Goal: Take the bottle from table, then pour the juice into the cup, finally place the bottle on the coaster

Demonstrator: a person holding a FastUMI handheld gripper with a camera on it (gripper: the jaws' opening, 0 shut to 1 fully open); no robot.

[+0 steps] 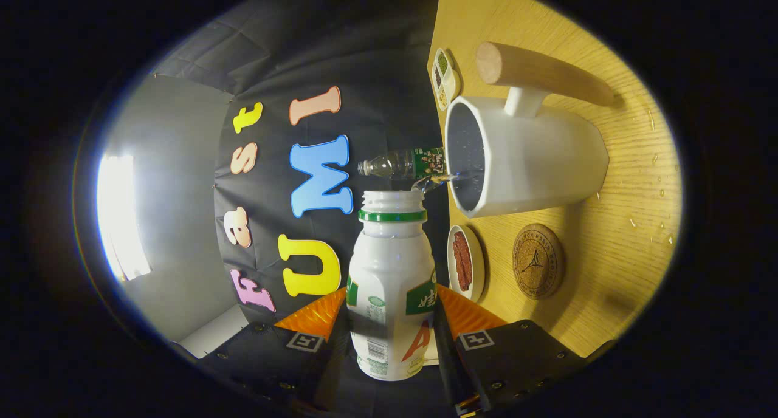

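Your tool [392,339] clamps the bottle [392,284] between both fingers, tipped, mouth at the cup [523,163] rim. Coaster [538,261] and small dish [467,263] sit beside the cup on the tabletop [608,272].

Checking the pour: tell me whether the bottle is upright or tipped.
Tipped. The tongs are shut on the white bottle, rolled sideways to the table; liquid runs from its open mouth into the white cup.

The bottle [392,284] is being clamped between the fingers of the gripper [389,345]. Just ahead, the way is being blocked by the cup [535,157]; a dish [467,261] and coaster [538,261] are lying beside it, bare table [626,260] beyond.
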